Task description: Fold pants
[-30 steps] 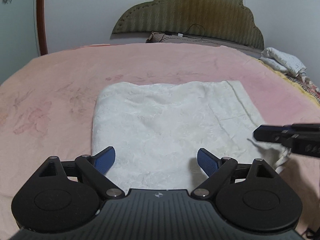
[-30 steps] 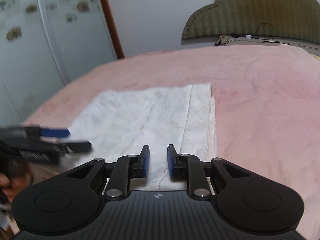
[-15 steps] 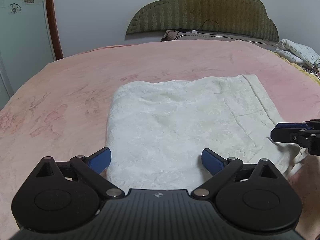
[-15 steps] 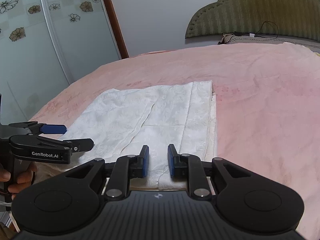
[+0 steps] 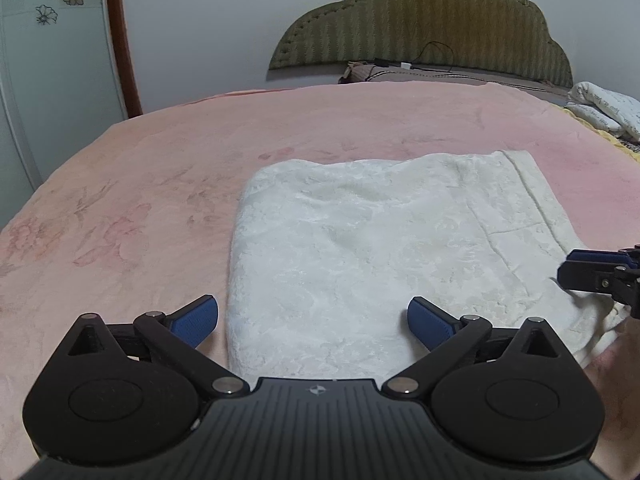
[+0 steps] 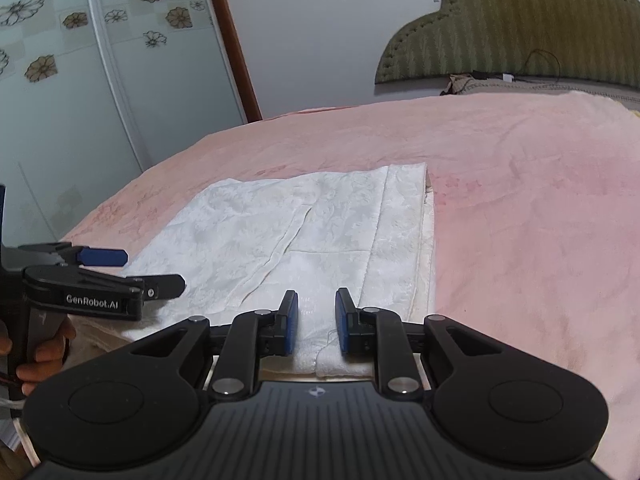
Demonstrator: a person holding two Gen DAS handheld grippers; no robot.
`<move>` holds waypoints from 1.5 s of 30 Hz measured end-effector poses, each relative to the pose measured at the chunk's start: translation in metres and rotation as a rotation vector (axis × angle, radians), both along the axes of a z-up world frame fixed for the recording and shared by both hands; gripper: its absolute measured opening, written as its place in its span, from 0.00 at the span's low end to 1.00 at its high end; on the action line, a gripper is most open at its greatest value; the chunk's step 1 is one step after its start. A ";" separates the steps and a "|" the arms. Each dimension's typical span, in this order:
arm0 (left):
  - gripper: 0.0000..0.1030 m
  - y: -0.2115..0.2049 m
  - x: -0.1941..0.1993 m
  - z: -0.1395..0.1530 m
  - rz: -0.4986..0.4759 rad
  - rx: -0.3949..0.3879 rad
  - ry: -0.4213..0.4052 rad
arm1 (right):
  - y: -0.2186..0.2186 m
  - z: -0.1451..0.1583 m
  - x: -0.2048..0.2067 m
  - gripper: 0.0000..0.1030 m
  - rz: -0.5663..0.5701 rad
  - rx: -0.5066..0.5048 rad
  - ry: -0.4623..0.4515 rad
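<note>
White pants (image 5: 380,248) lie folded flat on the bed (image 5: 160,184), apparently just set down. Left tongs (image 5: 313,322) are opening, nothing between them; right tongs (image 6: 316,322) stand narrowly apart, gripping nothing.

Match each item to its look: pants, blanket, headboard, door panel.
Items:
1. pants
2. blanket
3. headboard
4. door panel

Looks:
A. olive green, scalloped top
B. pale, with flower motifs
C. white, folded flat
D. pink, spread over the bed

Pairs: 1-C, 2-D, 3-A, 4-B
</note>
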State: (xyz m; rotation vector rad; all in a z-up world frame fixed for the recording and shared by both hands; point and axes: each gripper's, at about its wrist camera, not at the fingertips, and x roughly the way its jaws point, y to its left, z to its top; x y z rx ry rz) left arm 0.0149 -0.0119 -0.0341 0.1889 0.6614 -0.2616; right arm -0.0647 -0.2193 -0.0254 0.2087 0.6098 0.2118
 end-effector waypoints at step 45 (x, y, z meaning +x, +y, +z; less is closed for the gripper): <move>0.13 0.042 0.023 0.020 -0.026 -0.219 0.031 | -0.056 -0.012 0.073 0.22 0.126 0.398 0.051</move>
